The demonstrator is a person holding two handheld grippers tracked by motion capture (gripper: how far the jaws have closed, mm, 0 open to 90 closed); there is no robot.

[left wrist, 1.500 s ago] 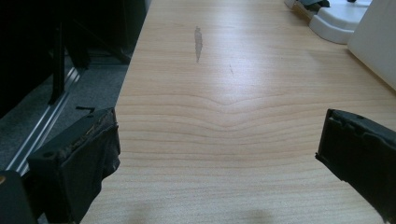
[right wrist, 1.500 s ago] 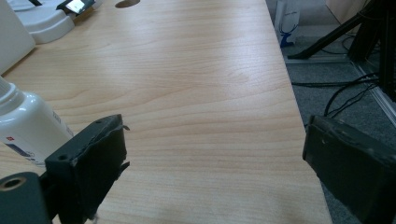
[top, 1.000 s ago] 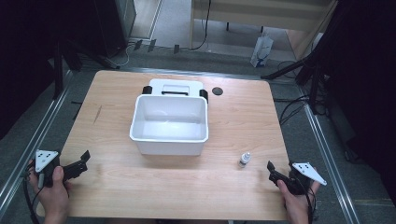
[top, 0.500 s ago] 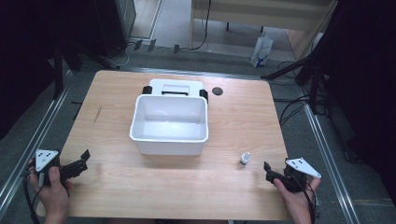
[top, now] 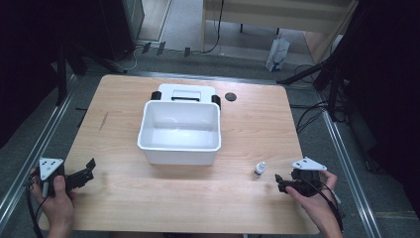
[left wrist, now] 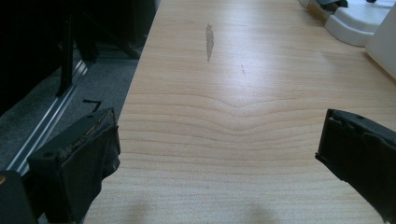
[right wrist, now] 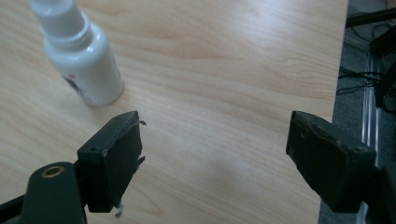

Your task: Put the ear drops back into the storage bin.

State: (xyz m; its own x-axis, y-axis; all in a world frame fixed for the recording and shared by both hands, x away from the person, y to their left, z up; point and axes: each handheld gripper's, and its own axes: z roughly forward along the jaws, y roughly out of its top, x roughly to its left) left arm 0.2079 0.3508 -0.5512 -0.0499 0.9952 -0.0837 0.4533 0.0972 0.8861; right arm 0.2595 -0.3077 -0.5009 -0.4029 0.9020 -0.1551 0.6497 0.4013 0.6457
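A small white bottle [top: 258, 169] with a white cap stands upright on the wooden table [top: 247, 124], right of centre near the front. My right gripper [top: 279, 182] is open just right of it, apart from it. In the right gripper view the bottle [right wrist: 81, 60] stands beyond and left of the left jaw, outside the gap of the right gripper [right wrist: 215, 135]. My left gripper [top: 89, 170] is open at the front left corner, with only bare wood between the jaws of the left gripper [left wrist: 219, 135].
A white rectangular bin [top: 146, 125] with nothing in it sits mid-table, with a white device [top: 185, 92] behind it and a small black disc [top: 230, 96] to its right. A dark mark [left wrist: 209, 39] stains the wood at left. The table's edges lie close beside both hands.
My right gripper has moved left, closer to the bottle. The left gripper has barely shifted. Both stay open.
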